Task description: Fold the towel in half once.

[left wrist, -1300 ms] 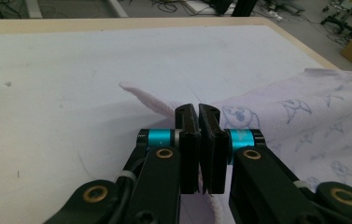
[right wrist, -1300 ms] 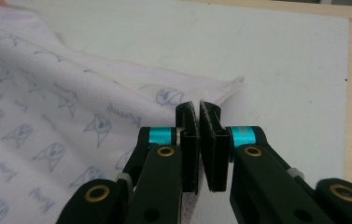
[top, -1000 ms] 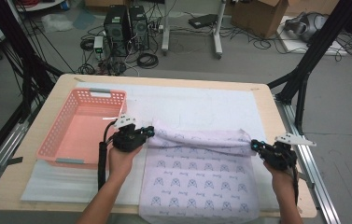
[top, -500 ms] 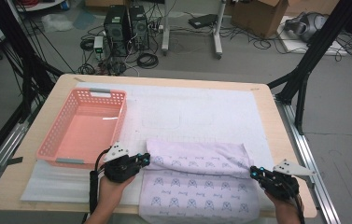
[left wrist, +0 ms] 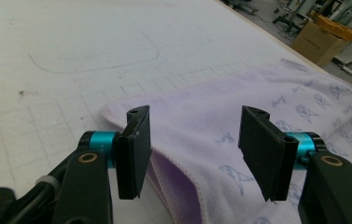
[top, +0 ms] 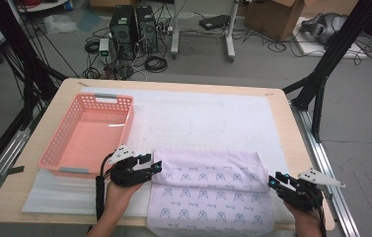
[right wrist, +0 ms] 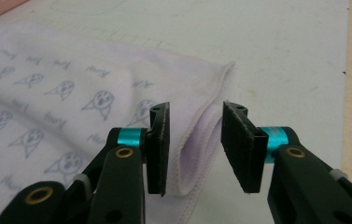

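Now that the towel (top: 208,185) lies folded nearer the table's front edge (a second ago farther back), both grippers gape, just opened

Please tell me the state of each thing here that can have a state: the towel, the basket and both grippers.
Towel: folded over once, lying flat on the mat, released.
Basket: empty, upright, left of the towel.
Left gripper: jaws have just been opening, now open over the towel's fold, not pressing it.
Right gripper: jaws have just been opening, now open around the towel's edge.
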`<state>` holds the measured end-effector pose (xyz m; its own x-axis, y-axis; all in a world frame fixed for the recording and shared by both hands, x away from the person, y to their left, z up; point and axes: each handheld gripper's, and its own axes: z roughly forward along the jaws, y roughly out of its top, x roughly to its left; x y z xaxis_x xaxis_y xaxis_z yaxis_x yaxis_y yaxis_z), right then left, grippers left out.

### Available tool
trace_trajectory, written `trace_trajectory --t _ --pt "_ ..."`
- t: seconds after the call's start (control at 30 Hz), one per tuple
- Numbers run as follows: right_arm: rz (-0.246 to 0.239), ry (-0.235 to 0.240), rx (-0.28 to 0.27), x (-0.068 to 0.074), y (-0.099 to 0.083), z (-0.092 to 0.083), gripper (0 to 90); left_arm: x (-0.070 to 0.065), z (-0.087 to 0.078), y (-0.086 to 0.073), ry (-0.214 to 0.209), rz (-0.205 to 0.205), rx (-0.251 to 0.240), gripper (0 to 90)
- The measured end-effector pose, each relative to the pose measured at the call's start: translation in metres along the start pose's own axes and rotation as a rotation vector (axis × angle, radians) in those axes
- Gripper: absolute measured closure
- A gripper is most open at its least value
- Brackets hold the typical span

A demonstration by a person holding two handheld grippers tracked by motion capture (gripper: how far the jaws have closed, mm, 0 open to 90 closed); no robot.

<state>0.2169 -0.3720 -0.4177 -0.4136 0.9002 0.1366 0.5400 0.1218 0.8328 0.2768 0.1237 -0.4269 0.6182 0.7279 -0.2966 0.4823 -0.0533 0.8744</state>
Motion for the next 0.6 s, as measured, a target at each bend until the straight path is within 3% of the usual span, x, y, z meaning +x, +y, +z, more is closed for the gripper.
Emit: trace_trajectory --t 0.13,0.2,0.3,0.5,0.57,0.6 --pt "0.022 -0.011 0.038 -0.004 0.013 0.017 56.1 0.007 0.018 0.008 0.012 0.005 0.061 43.9" --pt "0.001 -0.024 0.07 -0.003 0.023 0.032 55.2 0.013 0.028 0.012 0.031 -0.012 0.083 44.0" --pt "-0.02 -0.066 0.141 -0.005 0.037 0.056 54.2 0.021 0.04 0.015 0.058 -0.048 0.095 44.1" --pt "-0.025 -0.114 0.266 -0.014 0.047 0.095 55.2 0.023 0.062 0.014 0.082 -0.049 0.182 46.4" --pt "-0.033 -0.118 0.285 -0.015 0.046 0.101 63.9 0.024 0.067 0.011 0.091 -0.041 0.21 52.9" --pt "-0.037 -0.104 0.28 -0.014 0.046 0.1 75.5 0.023 0.067 0.011 0.111 -0.006 0.213 61.4"
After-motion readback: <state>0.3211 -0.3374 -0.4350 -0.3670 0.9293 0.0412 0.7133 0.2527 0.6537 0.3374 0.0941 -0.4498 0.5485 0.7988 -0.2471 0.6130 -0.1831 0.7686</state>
